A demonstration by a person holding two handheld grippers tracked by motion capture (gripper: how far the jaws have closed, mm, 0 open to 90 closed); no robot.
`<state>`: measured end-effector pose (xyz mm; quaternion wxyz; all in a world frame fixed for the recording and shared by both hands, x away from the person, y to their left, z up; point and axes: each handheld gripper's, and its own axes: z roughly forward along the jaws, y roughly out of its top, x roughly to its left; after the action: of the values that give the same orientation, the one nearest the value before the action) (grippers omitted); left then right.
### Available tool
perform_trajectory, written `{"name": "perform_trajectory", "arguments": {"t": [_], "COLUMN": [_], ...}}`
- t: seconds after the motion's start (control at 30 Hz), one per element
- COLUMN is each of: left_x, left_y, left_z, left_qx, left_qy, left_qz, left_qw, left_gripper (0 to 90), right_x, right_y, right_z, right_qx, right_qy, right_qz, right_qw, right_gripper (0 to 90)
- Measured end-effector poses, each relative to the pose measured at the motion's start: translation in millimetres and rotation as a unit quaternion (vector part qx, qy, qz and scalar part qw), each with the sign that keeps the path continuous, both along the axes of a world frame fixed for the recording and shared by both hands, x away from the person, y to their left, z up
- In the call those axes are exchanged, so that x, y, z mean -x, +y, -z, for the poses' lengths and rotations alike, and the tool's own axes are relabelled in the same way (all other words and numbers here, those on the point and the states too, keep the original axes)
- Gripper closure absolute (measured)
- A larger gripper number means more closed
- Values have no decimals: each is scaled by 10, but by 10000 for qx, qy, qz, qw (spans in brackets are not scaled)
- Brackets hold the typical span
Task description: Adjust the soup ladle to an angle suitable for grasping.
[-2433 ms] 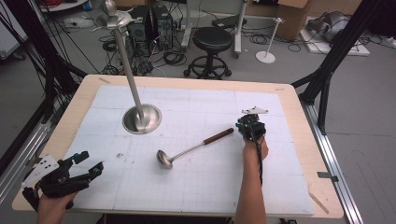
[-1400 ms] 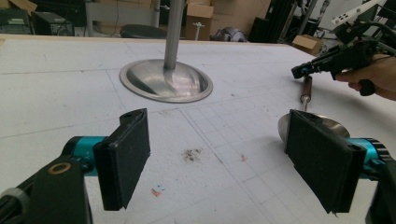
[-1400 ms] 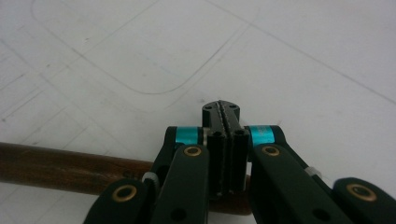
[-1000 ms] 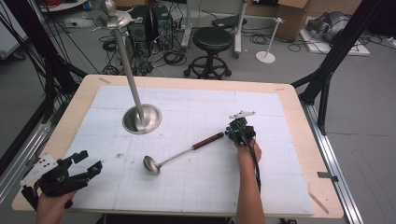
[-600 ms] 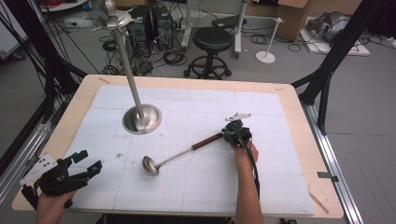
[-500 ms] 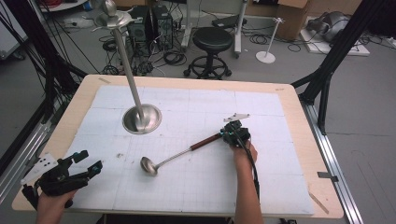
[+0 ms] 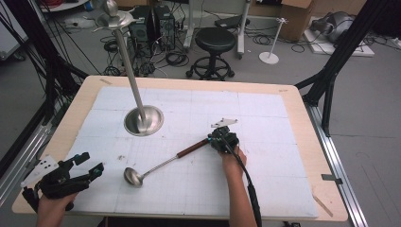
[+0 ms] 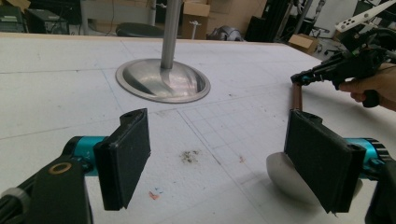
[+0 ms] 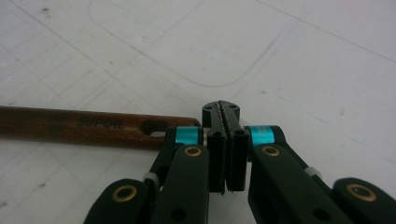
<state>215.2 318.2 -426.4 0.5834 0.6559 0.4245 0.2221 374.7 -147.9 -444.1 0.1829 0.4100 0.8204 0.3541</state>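
High view: a stiff, bowl-heavy ladle is nudged by the closed right gripper at three o'clock; left gripper gapes.

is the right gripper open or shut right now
Shut. The right gripper has its pads pressed together with nothing between; the ladle handle lies beside it.

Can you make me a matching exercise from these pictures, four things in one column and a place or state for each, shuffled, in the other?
Things:
1. ladle
2. metal stand
3. left tool
4. right tool

States:
A. jaws pressed together, nothing between them, beside a brown handle end
B. jaws wide apart, near the table's front left corner
C. lying flat, bowl toward the person's left
D. upright pole on a round base

Pairs: 1-C, 2-D, 3-B, 4-A
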Motion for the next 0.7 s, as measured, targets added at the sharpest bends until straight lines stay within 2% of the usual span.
{"name": "perform_trajectory", "arguments": {"t": [0.23,0.5,0.57,0.6,0.7], "left_x": [3,9,13,15,13], "left_y": [-6,-1,6,13,19], "left_z": [0,-2,-3,-4,-3], "left_qx": [-13,-17,-10,2,0], "left_qy": [-1,0,-3,-8,-7], "left_qz": [0,5,3,-9,-4], "left_qw": [10000,10000,10000,10000,10000], "left_gripper": [230,231,231,231,231], "right_x": [27,57,61,67,98], "right_y": [192,517,523,482,416], "right_z": [0,4,-2,-31,-81], "right_qx": [-31,-67,-83,-295,-406], "right_qy": [16,-17,-60,8,-3], "right_qz": [-145,-481,-472,-408,-361], "right_qw": [9999,9988,9988,9987,9985], "right_gripper": [893,892,892,891,874]}}
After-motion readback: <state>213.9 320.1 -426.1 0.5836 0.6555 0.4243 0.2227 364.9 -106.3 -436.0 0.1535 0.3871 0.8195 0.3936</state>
